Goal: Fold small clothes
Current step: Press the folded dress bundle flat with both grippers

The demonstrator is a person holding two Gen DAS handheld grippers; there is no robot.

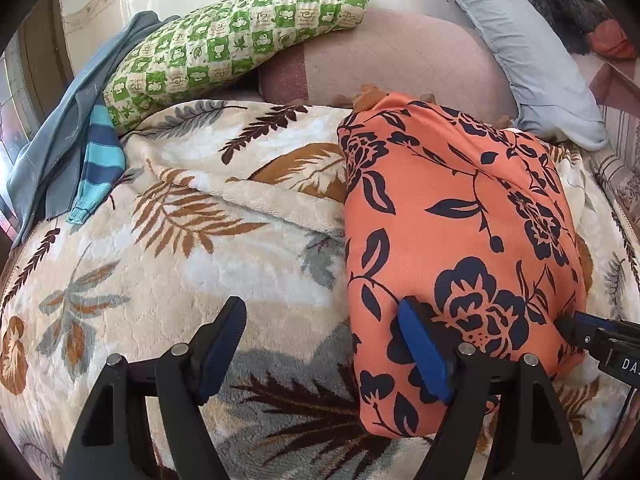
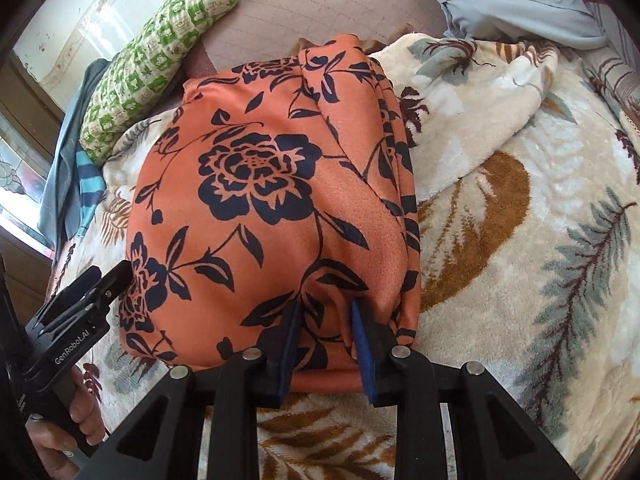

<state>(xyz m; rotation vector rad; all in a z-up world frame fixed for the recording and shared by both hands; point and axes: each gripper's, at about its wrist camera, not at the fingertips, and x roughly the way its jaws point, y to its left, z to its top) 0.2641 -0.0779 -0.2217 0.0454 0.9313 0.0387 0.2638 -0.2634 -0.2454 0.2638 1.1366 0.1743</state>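
- While the folded orange floral garment (image 1: 460, 240) lies on the leaf-print fleece blanket (image 1: 180, 272), the left gripper (image 1: 324, 344) hangs at the garment's near left edge with its fingers wide apart, gripping nothing.
- Its right blue pad (image 1: 424, 356) is over the orange cloth; its left pad (image 1: 224, 344) is over bare blanket.
- In the right wrist view, the right gripper (image 2: 326, 344) has its fingers drawn close, pinching a bunched pleat of the garment's (image 2: 272, 200) near hem between the pads.
- Stacked fold edges run along the garment's side just right of those fingers.
- Beyond the fingers lie a green checked pillow (image 1: 240, 40), a grey-blue pillow (image 1: 532, 60) and, far left, a blue striped garment (image 1: 100, 160).
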